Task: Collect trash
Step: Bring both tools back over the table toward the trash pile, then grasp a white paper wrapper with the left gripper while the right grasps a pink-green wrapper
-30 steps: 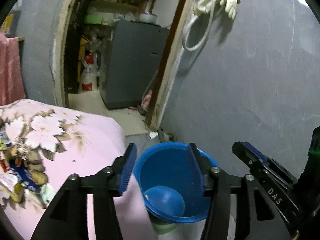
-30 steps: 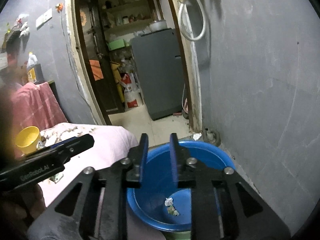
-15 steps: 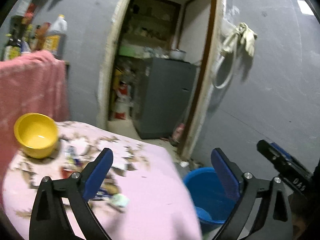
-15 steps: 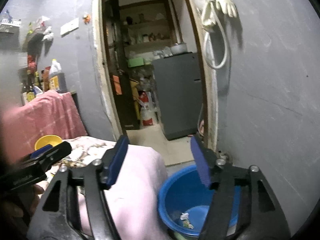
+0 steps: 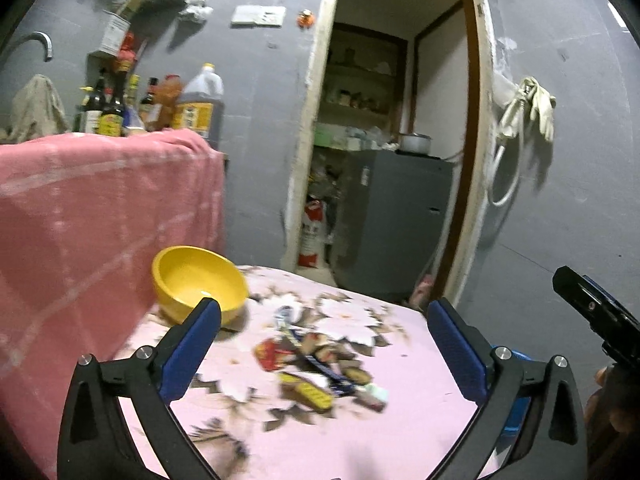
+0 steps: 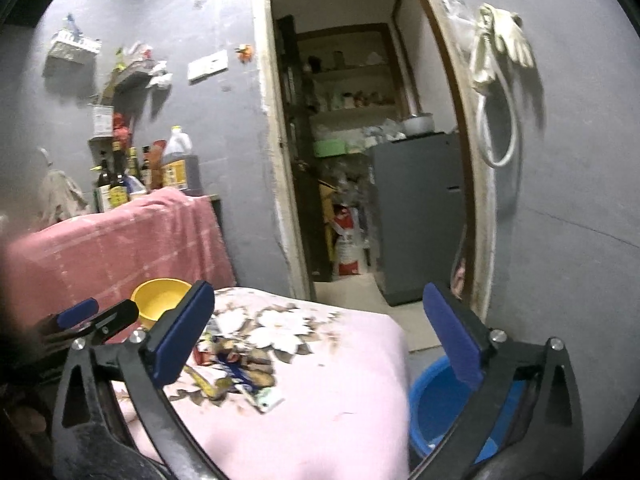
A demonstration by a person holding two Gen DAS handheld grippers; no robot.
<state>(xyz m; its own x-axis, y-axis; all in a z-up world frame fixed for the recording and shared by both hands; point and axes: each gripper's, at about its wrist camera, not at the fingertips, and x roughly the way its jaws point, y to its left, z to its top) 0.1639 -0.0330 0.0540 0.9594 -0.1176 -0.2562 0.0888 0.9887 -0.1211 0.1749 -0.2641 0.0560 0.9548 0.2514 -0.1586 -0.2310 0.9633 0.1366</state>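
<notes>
Left gripper (image 5: 322,344) and right gripper (image 6: 318,328): jaws just spread wide, nothing between | wrappers (image 5: 320,368) seen on floral cloth (image 5: 420,392), blue basin (image 6: 436,396) beside | risk judged: flat wrappers could be missed, cloth pinched instead.

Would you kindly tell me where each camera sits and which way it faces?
Left wrist: on the left claw, open, facing the pink tablecloth, wrappers and yellow bowl; the right claw's tip shows at right.
Right wrist: on the right claw, open, facing the same table, with the blue basin lower right; the left claw's tip shows at left.
Shared: bowl, wrappers, doorway.
</notes>
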